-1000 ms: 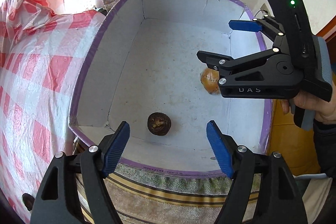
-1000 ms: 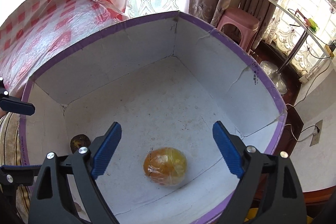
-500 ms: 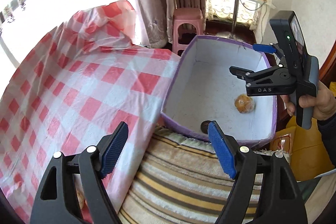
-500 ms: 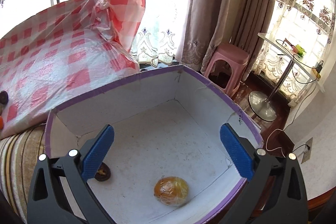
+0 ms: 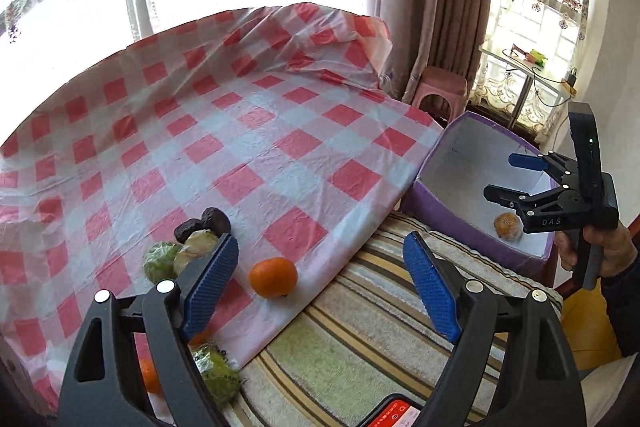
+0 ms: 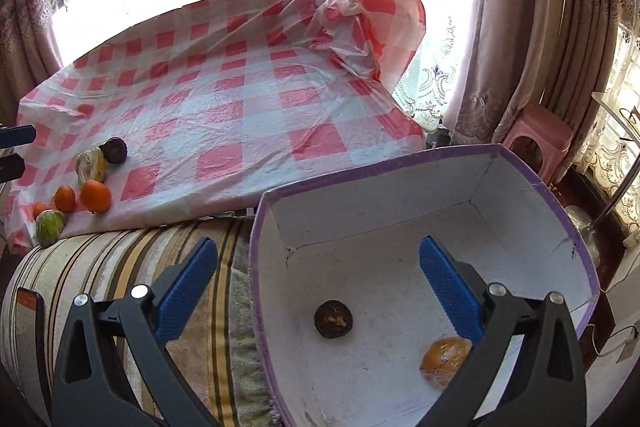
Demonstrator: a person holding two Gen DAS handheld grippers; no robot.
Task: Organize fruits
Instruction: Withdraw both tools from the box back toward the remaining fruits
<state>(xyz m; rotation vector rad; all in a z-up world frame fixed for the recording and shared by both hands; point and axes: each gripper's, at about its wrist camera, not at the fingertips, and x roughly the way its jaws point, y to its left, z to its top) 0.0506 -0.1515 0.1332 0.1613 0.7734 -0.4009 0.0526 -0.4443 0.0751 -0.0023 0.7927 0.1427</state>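
Fruits lie in two places: a wrapped orange fruit [image 6: 446, 361] and a dark round fruit [image 6: 333, 318] sit on the floor of the purple-rimmed box [image 6: 440, 153], while the rest wait on the checked plastic cloth [image 5: 248, 131]. Nearest the left tool [image 5: 320, 275] is a loose orange [image 5: 273, 277], with two pale green wrapped fruits [image 5: 180, 255] and two dark ones [image 5: 204, 223] just beyond it. More fruit shows under that tool's left arm. Both tools are empty with jaws spread wide; the right tool [image 6: 316, 283] hovers above the box's near-left corner. The step in hand looks like fetching another piece. The next move probably calls for lowering the left tool so its fingers straddle the orange, which sits near the cloth's edge and could roll off, then closing gently.
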